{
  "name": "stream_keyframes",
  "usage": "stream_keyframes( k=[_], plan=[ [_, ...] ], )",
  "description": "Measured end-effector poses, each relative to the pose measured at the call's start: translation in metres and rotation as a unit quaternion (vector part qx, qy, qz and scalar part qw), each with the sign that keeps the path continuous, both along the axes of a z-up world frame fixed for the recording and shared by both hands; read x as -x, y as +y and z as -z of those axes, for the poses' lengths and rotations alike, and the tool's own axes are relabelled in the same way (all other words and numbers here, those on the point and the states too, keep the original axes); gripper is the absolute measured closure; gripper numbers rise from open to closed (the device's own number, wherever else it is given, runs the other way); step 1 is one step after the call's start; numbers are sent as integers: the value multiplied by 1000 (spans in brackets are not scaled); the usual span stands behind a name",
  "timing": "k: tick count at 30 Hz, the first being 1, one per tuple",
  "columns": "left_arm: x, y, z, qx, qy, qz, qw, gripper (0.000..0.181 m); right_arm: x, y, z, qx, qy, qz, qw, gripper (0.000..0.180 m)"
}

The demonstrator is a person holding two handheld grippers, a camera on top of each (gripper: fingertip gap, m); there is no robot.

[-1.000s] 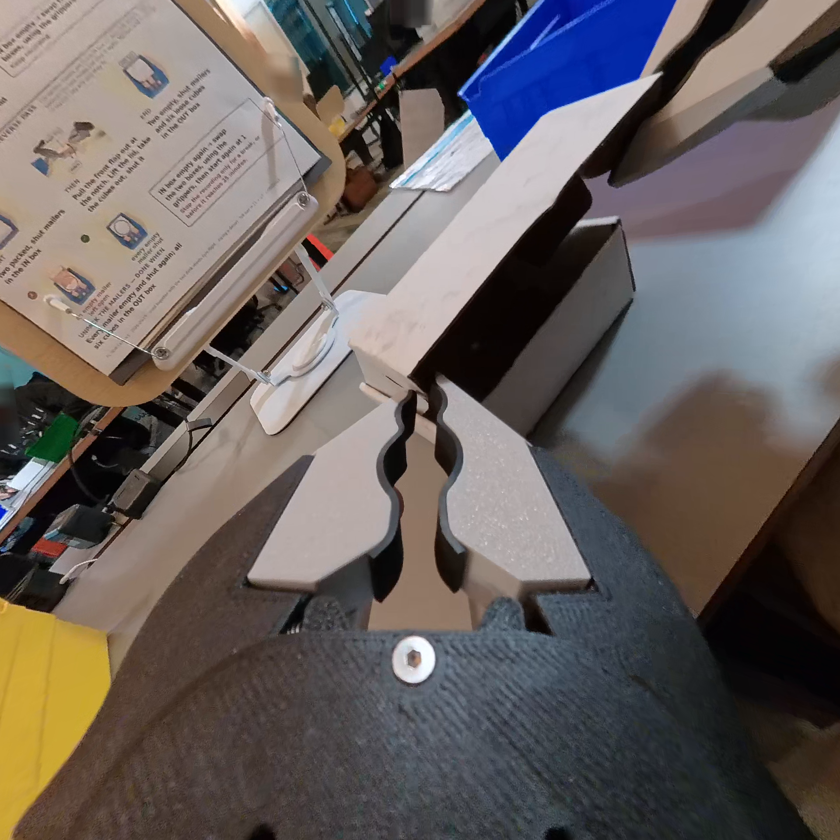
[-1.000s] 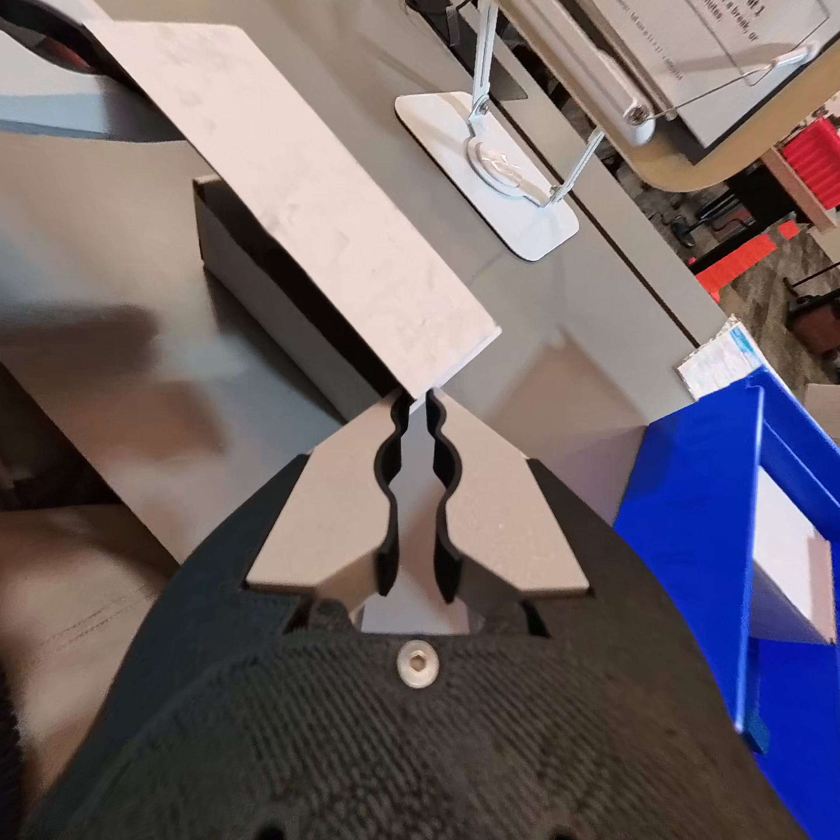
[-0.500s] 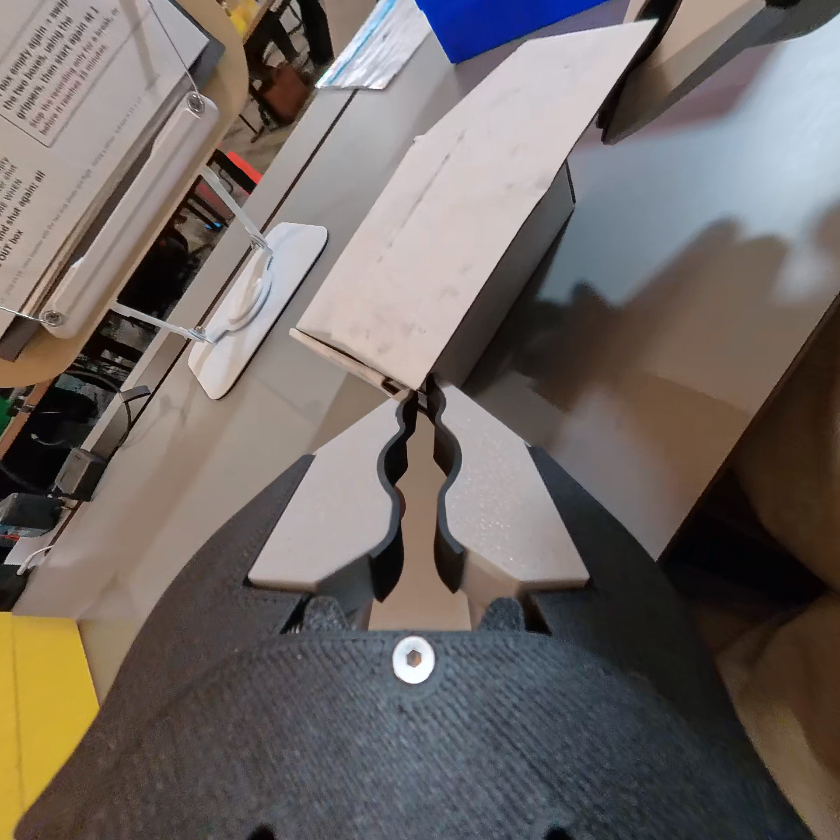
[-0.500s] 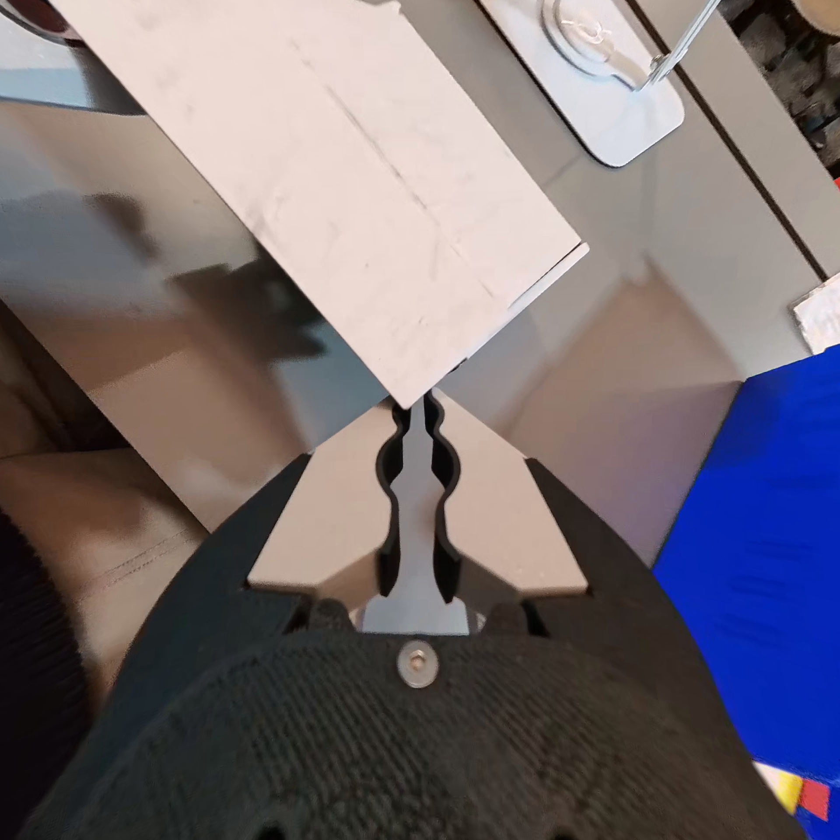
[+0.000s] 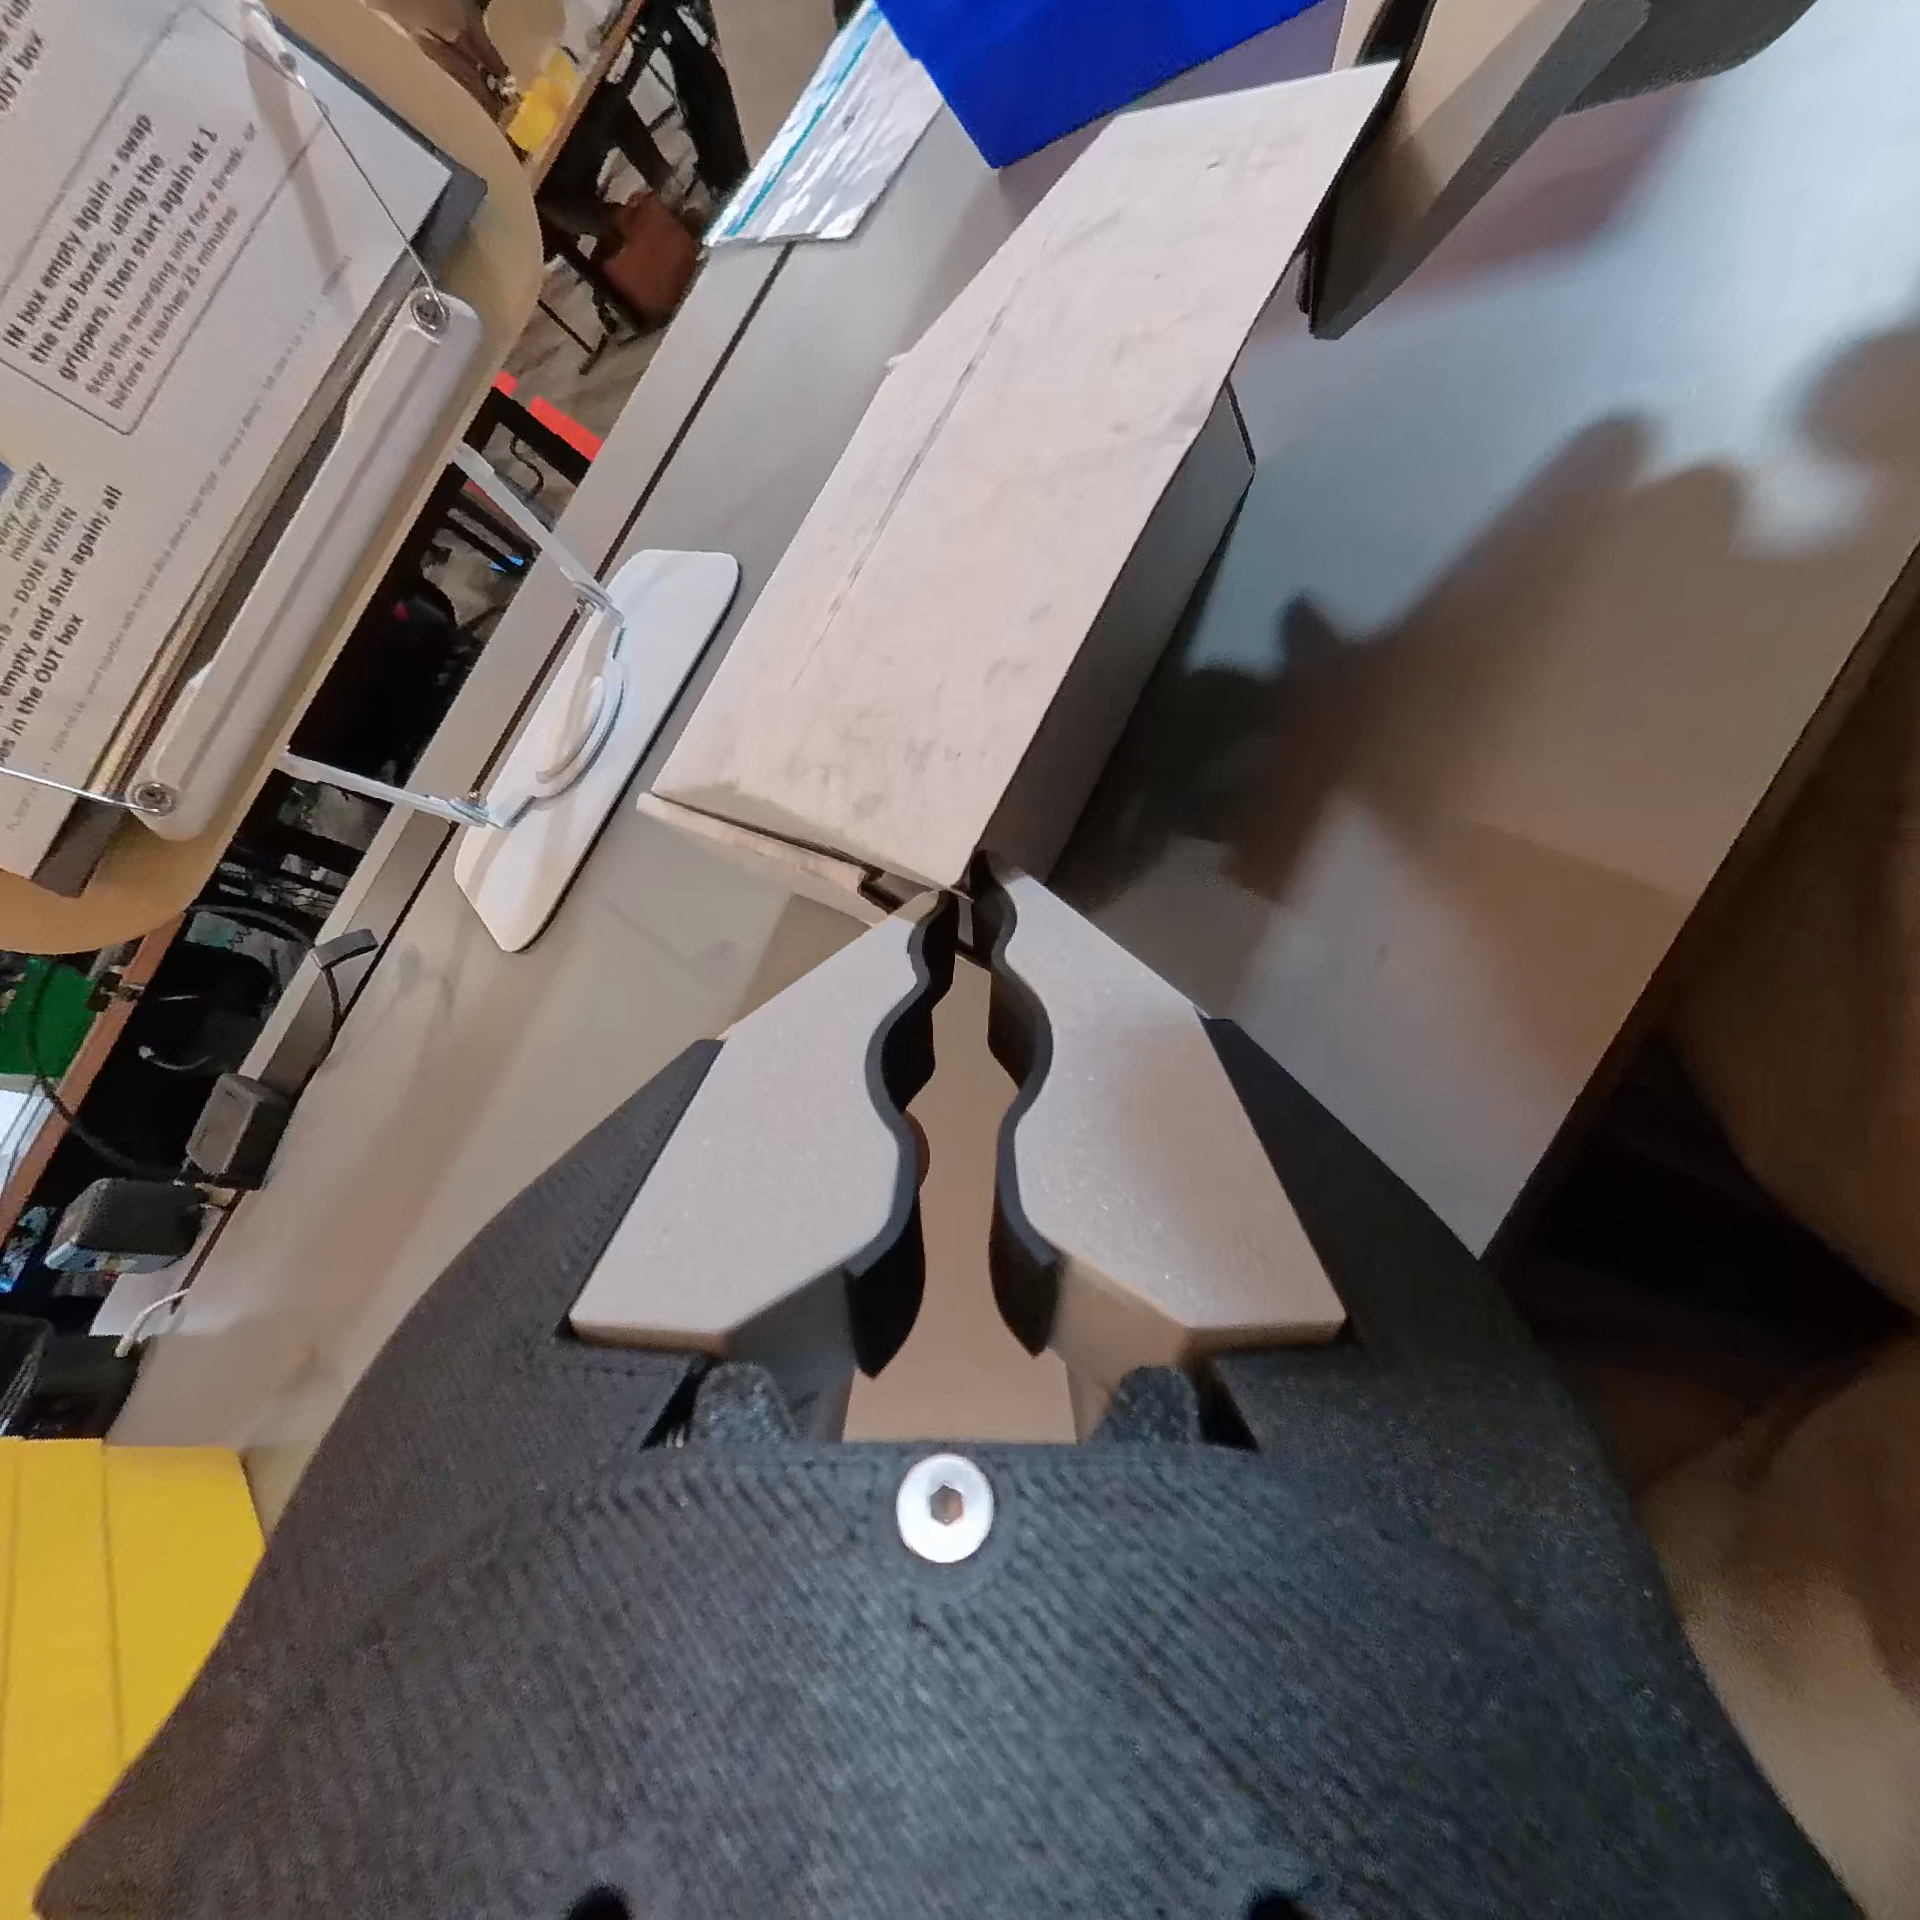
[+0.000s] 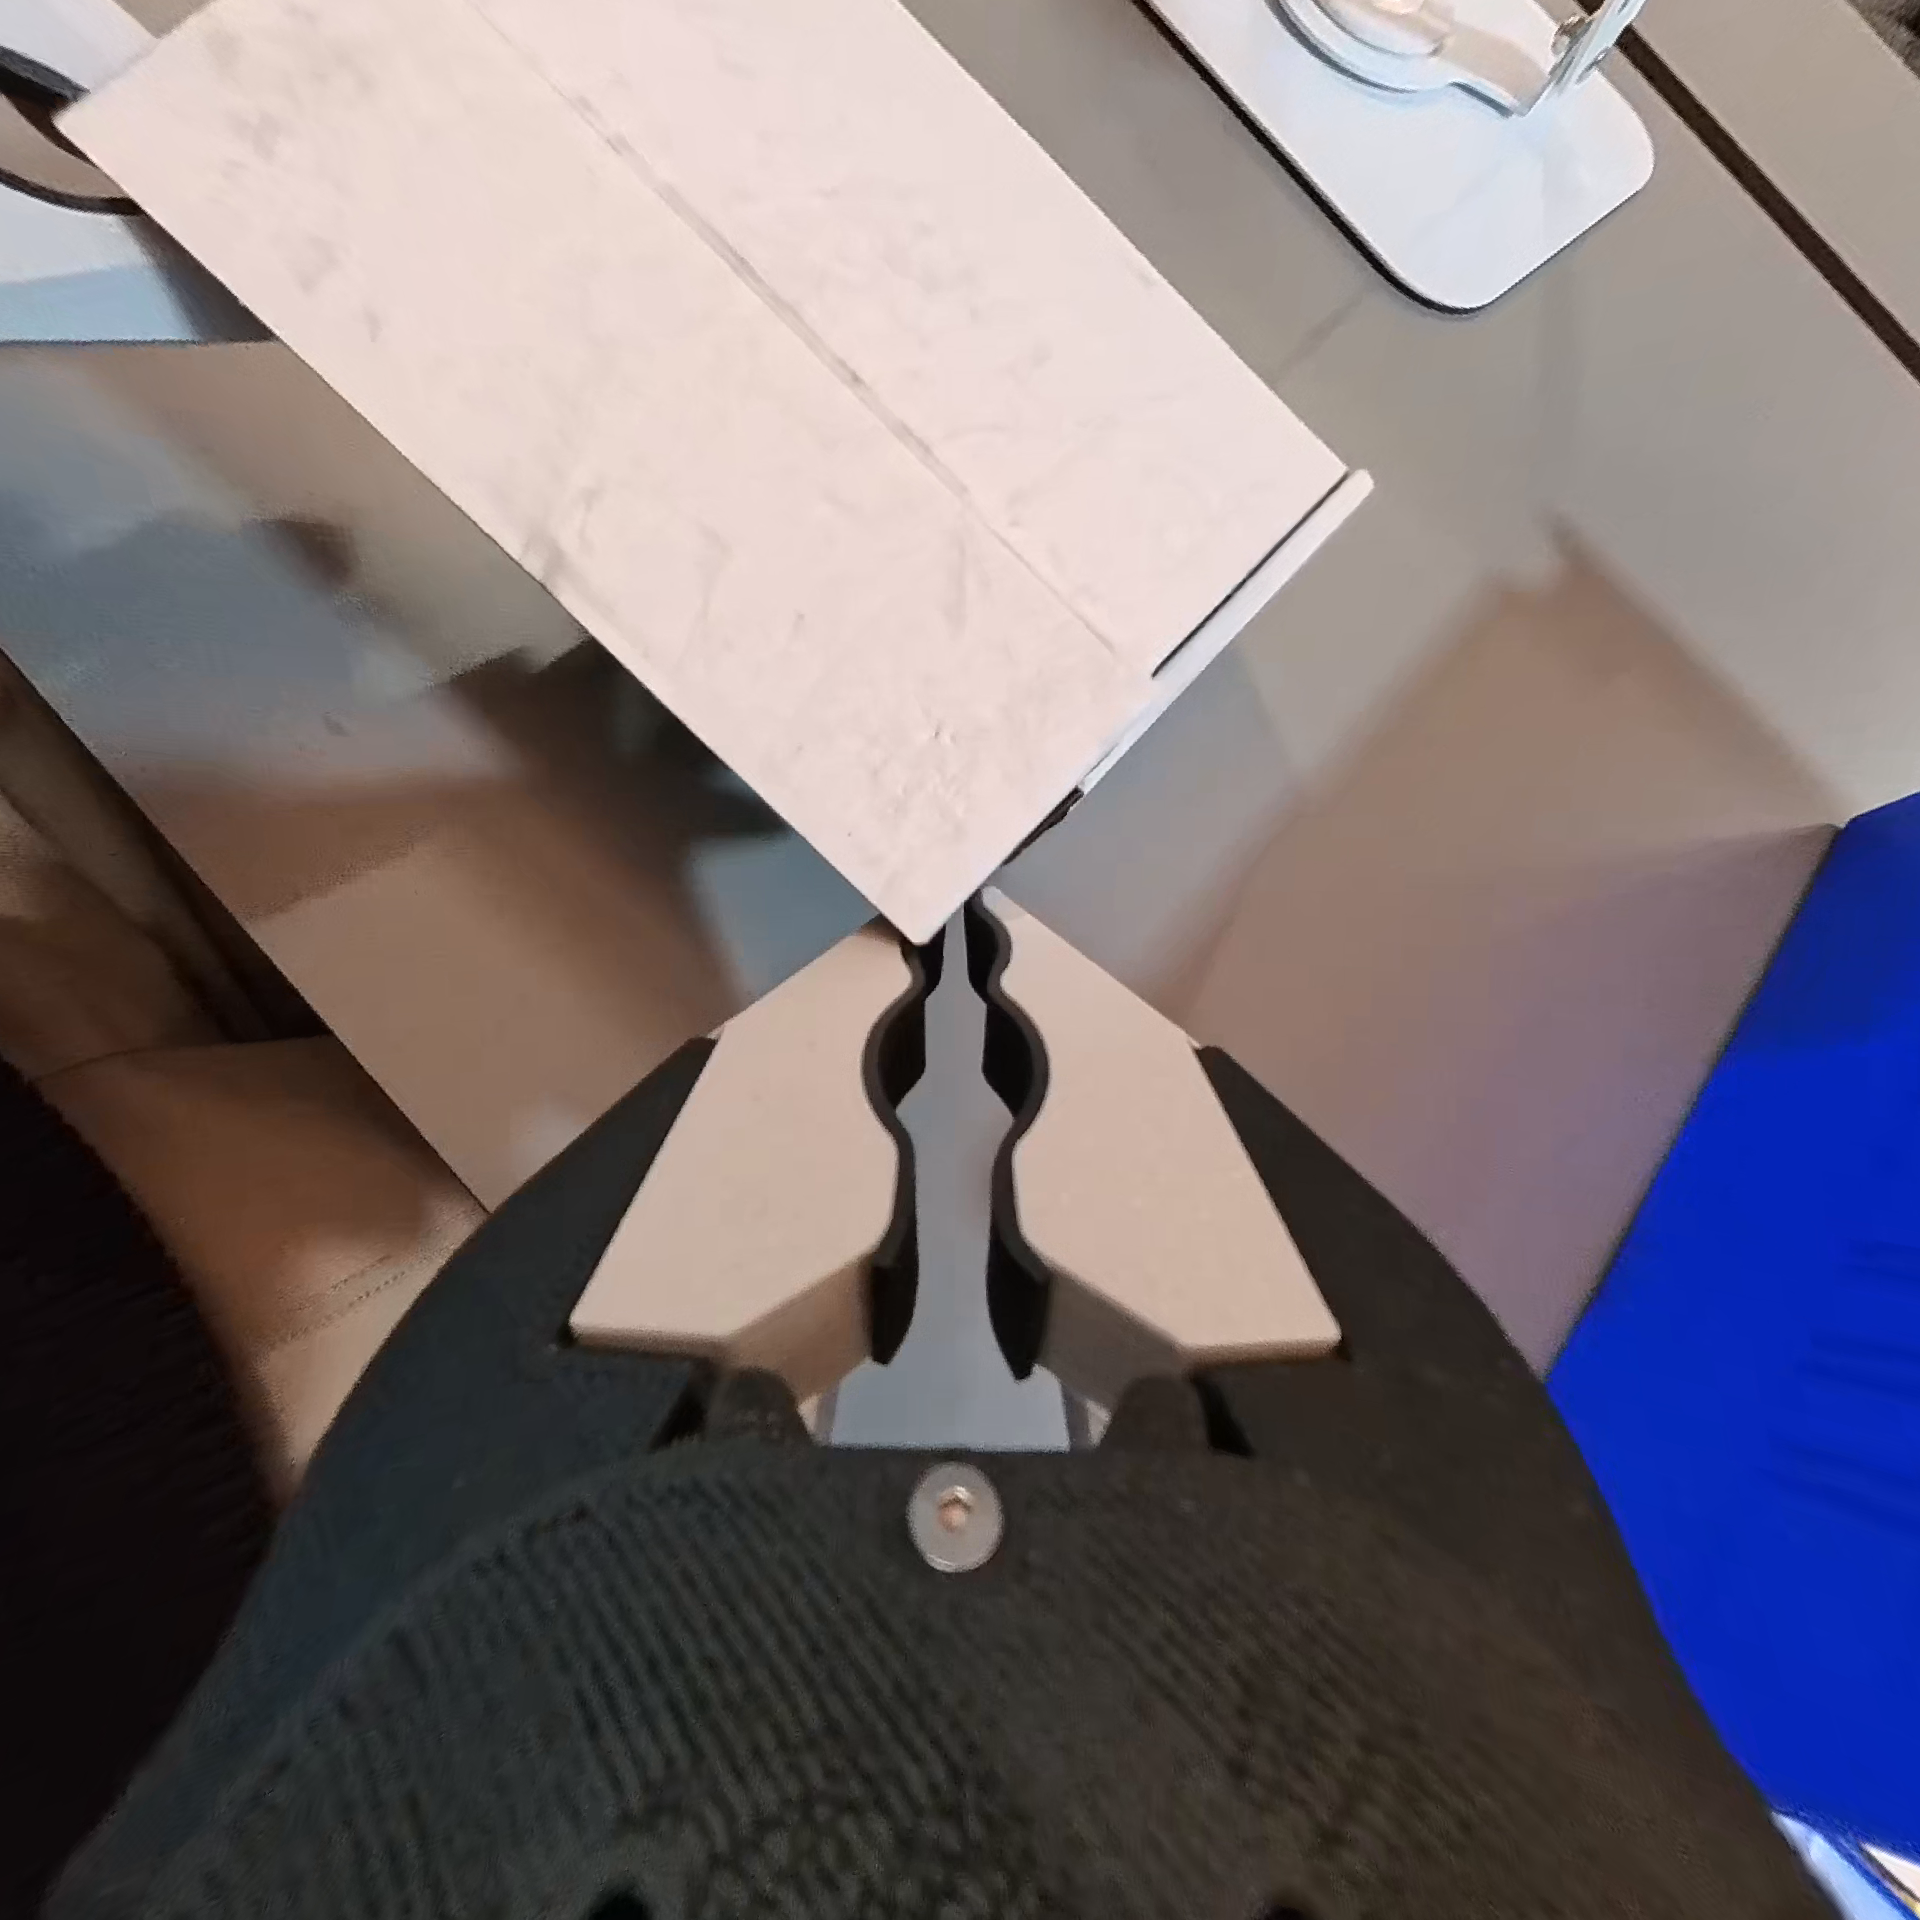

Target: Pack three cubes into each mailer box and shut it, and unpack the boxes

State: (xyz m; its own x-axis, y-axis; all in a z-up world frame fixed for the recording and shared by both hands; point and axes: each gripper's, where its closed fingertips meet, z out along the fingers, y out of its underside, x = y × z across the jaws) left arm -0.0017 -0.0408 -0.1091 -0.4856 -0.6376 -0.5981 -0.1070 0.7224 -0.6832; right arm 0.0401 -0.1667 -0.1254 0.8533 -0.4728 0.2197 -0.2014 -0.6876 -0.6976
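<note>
A white mailer box (image 5: 987, 520) lies on the grey table (image 5: 1558, 468). Its lid is folded down flat over the box, so the inside is hidden and no cubes show. My left gripper (image 5: 961, 904) is shut on the lid's near left corner. In the right wrist view the lid (image 6: 727, 416) fills the upper middle. My right gripper (image 6: 951, 925) is shut on the lid's other near corner. The right gripper also shows in the left wrist view (image 5: 1455, 177) at the lid's far end.
A blue bin (image 6: 1766, 1351) stands to the right of the box and shows in the left wrist view (image 5: 1039, 62). A stand with a white base (image 5: 603, 727) holds an instruction sheet (image 5: 156, 416) behind the box. A yellow bin (image 5: 94, 1662) is at the left. The table's near edge runs close by. Left tips to right tips: about 15 cm.
Both grippers have brought the raised lid down onto the box. The dark opening seen a second ago is now covered. Both grippers still hold the lid's corners.
</note>
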Motion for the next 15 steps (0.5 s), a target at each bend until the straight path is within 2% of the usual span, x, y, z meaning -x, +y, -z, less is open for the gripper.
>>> stream_keyframes(
  k=[9,15],
  plan=[
    [0,3,7,-5,18,-1,1000,181,3,3,1,-12,24,-5,1000,177],
    [1,3,9,-14,23,-4,1000,181,2,2,2,-1,9,-10,1000,177]
  ],
)
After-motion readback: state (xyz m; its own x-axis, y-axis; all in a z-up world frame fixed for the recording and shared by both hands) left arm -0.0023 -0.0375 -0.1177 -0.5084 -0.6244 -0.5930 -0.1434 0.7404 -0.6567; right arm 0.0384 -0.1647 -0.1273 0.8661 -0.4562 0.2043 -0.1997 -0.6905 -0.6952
